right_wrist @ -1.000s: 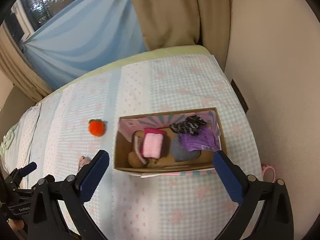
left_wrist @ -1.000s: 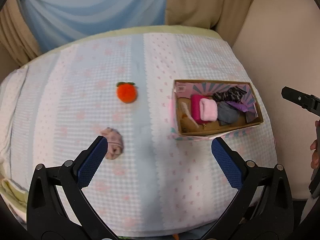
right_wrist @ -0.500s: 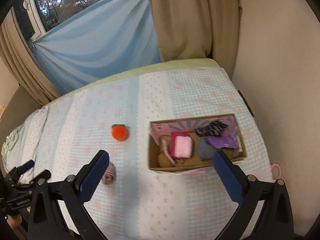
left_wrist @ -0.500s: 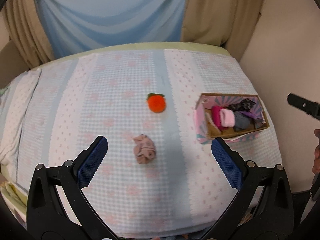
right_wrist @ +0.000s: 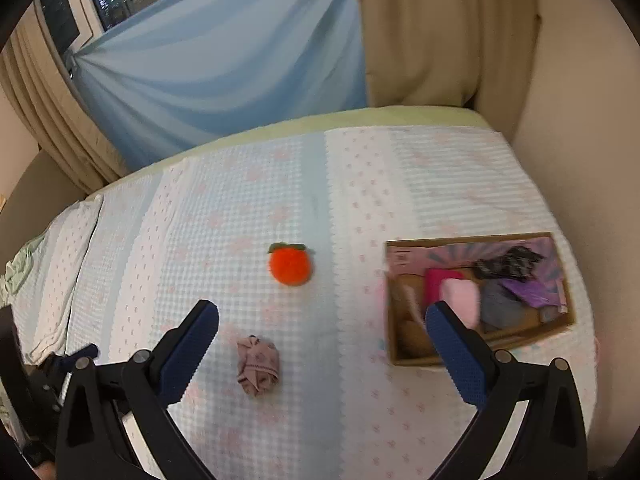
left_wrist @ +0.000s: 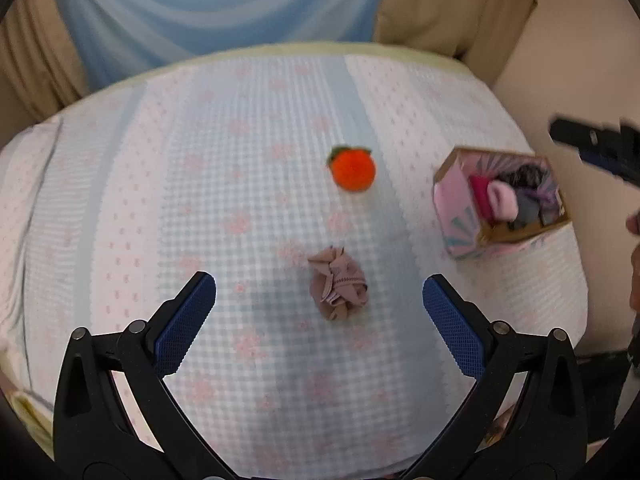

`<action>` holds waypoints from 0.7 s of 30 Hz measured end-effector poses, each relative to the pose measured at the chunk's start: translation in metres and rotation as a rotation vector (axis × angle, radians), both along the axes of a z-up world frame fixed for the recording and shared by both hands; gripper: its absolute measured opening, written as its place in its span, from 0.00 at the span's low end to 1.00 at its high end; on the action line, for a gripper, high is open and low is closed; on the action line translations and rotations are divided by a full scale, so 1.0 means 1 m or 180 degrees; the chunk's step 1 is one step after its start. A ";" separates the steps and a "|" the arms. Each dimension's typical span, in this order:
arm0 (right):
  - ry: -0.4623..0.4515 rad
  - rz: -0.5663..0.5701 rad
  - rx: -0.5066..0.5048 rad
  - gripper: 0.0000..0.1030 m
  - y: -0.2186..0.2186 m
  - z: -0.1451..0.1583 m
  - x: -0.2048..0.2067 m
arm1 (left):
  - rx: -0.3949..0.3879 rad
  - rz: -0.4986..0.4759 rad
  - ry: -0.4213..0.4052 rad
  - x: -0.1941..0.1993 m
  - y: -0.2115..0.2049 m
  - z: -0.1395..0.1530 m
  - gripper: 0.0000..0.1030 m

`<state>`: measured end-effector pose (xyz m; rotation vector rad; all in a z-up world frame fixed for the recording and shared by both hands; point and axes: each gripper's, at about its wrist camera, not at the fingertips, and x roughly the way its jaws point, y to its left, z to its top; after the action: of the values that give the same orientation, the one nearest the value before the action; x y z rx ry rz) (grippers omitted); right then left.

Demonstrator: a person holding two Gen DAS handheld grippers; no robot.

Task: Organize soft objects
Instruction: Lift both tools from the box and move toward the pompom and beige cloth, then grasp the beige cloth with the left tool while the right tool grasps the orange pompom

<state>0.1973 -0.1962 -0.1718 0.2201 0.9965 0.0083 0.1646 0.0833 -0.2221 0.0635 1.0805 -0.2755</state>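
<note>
Jaws wide apart on our left gripper (left_wrist: pixel 319 294), blue pads empty, touching nothing. Right between them and just ahead sits the bundled beige cloth (left_wrist: pixel 338 289) on the bedspread (left_wrist: pixel 160 200), clear of both fingers. Further ahead and a touch to the right, we see the orange plush fruit (left_wrist: pixel 353 170) with its green leaf, well apart from the cloth. Off to the right lies the cardboard box (left_wrist: pixel 460 216), tipped toward us in this view, packed with a pink roll, a grey piece and dark fabrics.

Over to our right gripper (right_wrist: pixel 322 332): spread just as wide, holding nothing. The beige cloth (right_wrist: pixel 257 365) lies between its fingers, nearer the left one, not touching. The plush fruit (right_wrist: pixel 290 266) is beyond it, straight ahead. Our right finger (right_wrist: pixel 456 352) overlaps the box's (right_wrist: pixel 480 356) near left part in view; whether it touches we cannot tell. At the far edge, past the bedspread (right_wrist: pixel 400 184), hang a blue curtain (right_wrist: pixel 220 72) and beige drapes (right_wrist: pixel 432 32).
</note>
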 end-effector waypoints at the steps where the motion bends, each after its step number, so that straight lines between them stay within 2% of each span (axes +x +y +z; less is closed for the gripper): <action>1: 0.0027 0.0037 0.0004 1.00 0.005 -0.006 0.006 | 0.0016 -0.0052 0.0042 0.005 0.000 -0.013 1.00; 4: 0.0145 0.0225 -0.0046 1.00 0.023 -0.035 0.032 | -0.0044 -0.0075 0.0164 0.014 -0.002 -0.042 1.00; 8: 0.0237 0.0451 -0.0067 1.00 0.039 -0.075 0.060 | -0.0269 0.0050 0.0362 0.023 -0.002 -0.091 1.00; 14: 0.0343 0.0664 -0.0004 1.00 0.056 -0.141 0.105 | -0.0329 0.0281 0.0407 0.035 -0.012 -0.159 1.00; 21: 0.0483 0.0733 0.0080 1.00 0.064 -0.198 0.152 | -0.0330 0.0390 0.0478 0.052 -0.026 -0.219 0.94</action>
<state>0.3493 -0.1323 -0.3695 0.1293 1.1693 0.2170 0.2164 0.0576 -0.4410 -0.1174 1.2124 -0.2278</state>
